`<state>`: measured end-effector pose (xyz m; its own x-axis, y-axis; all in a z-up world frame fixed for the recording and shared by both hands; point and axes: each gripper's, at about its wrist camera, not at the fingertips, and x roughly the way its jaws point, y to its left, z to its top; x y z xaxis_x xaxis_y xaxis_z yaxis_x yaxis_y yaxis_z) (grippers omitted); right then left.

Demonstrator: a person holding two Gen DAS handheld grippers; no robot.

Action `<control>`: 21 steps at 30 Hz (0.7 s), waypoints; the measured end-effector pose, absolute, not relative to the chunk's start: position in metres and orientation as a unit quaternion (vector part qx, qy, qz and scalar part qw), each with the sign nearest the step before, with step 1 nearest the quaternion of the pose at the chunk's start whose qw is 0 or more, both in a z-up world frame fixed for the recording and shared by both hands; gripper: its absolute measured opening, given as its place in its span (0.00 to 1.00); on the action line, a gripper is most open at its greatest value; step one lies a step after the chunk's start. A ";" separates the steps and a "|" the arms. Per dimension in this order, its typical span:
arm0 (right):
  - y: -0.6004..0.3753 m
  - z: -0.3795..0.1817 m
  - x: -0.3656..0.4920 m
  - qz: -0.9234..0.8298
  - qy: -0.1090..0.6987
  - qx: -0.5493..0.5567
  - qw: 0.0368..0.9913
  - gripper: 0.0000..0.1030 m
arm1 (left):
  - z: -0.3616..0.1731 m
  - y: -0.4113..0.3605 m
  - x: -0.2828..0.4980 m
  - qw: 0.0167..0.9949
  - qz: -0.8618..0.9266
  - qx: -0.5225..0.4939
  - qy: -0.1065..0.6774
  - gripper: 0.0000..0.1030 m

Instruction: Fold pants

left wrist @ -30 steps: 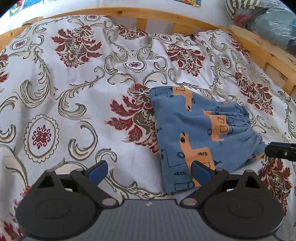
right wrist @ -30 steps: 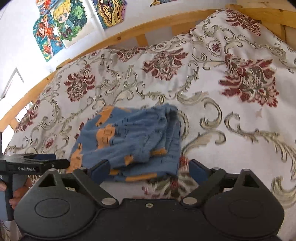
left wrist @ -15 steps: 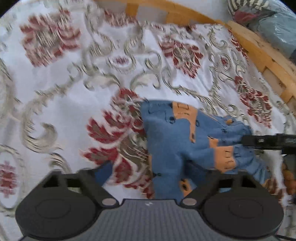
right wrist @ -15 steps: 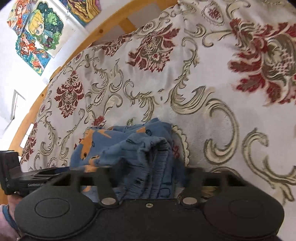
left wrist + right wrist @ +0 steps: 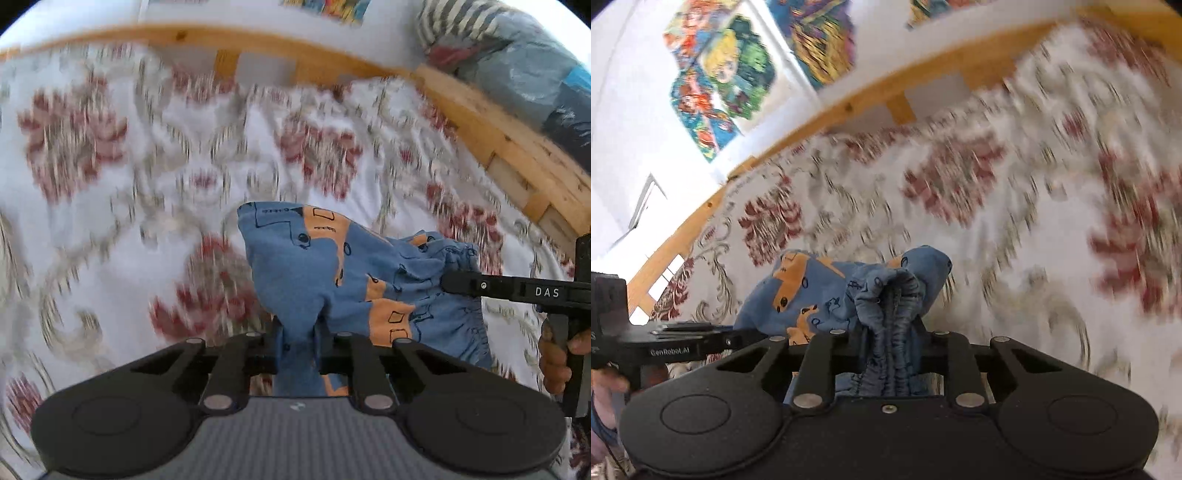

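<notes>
The blue pants with orange prints lie bunched on the floral bedspread, their near edge lifted. In the left wrist view my left gripper is closing its jaws, and a fold of the blue cloth is pinched between the pads. My right gripper is also closing, with the gathered elastic waistband of the pants squeezed between its fingers. Each gripper shows in the other's view: the right gripper reaches in from the right edge, and the left gripper from the left edge.
The floral bedspread covers the bed inside a wooden frame. Bundled bedding lies beyond the frame at the top right. Colourful posters hang on the white wall. A person's hand holds the right gripper's handle.
Both grippers went from wide open to closed on the near edge of the pants. The pants lay flat and folded before; now the near edge is lifted and the cloth is bunched.
</notes>
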<state>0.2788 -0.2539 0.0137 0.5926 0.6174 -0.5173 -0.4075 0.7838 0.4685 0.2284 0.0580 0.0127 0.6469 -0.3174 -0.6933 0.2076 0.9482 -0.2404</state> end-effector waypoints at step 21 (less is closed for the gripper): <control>-0.193 -0.025 0.390 0.235 0.383 0.100 0.888 0.36 | -0.027 0.093 0.348 0.911 -0.070 -0.074 0.400 0.28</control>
<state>0.3896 -0.1929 -0.0248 0.5961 0.4935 -0.6334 -0.3401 0.8698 0.3576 0.3478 0.0928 -0.0267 0.6698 -0.1868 -0.7186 0.0688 0.9793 -0.1904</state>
